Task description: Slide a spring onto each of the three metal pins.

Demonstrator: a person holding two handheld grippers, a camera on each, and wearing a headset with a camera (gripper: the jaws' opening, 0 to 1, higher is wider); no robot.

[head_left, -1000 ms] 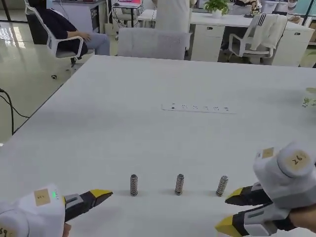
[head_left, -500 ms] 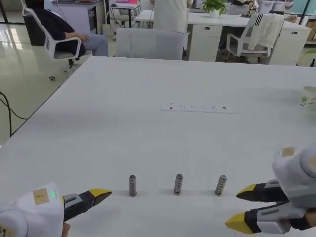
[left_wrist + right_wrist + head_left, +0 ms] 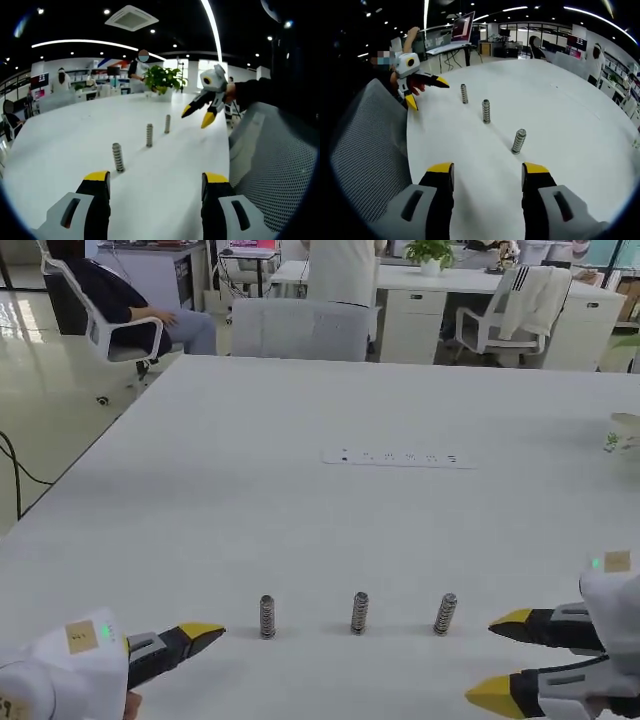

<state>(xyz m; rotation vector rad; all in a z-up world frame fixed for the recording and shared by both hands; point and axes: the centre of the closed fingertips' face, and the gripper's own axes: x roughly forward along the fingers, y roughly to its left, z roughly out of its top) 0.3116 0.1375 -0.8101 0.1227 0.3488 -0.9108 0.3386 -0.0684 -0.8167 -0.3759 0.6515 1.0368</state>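
The three springs [image 3: 360,612] stand upright in a row on the bench [image 3: 300,510], covering their pins, and the right hand-held gripper [image 3: 500,658] has backed away, wide open and empty like the left hand-held gripper [image 3: 156,176], so the task looks finished.

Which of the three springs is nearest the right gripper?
The spring at the right end of the row, just ahead of the open right gripper; the middle spring and left spring stand farther off.

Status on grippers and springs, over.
Left gripper open, empty. Right gripper open, empty. Three springs upright in a row, ungripped. Power strip beyond, not obstructing.
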